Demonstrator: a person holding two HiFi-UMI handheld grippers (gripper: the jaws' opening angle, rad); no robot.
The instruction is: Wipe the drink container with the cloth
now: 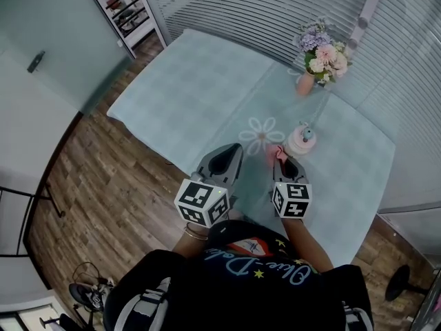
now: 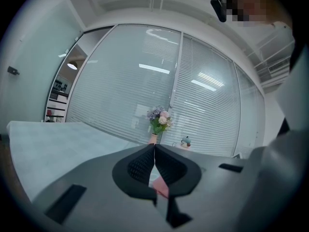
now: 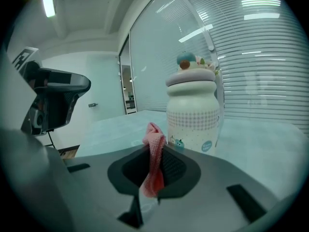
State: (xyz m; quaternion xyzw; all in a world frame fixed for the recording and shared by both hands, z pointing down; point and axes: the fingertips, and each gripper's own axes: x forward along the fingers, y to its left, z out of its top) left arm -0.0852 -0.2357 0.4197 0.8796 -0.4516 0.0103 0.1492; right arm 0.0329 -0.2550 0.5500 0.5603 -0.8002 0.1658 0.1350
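The drink container (image 1: 302, 141) is a squat white bottle with a pale lid and a small figure on top. It stands upright on the table, just beyond my right gripper (image 1: 281, 157). That gripper is shut on a pink knitted cloth (image 1: 278, 152), which sticks up between its jaws a little short of the bottle. In the right gripper view the cloth (image 3: 155, 154) hangs folded in front of the container (image 3: 192, 111). My left gripper (image 1: 233, 150) is shut with nothing in it, left of the right one. From its view the container (image 2: 185, 141) is small and far.
The table (image 1: 200, 95) has a light blue checked cover with a printed white flower (image 1: 262, 134). A pink vase of flowers (image 1: 318, 62) stands at the far right edge, near slatted blinds. Wooden floor and a shelf (image 1: 124, 9) lie to the left.
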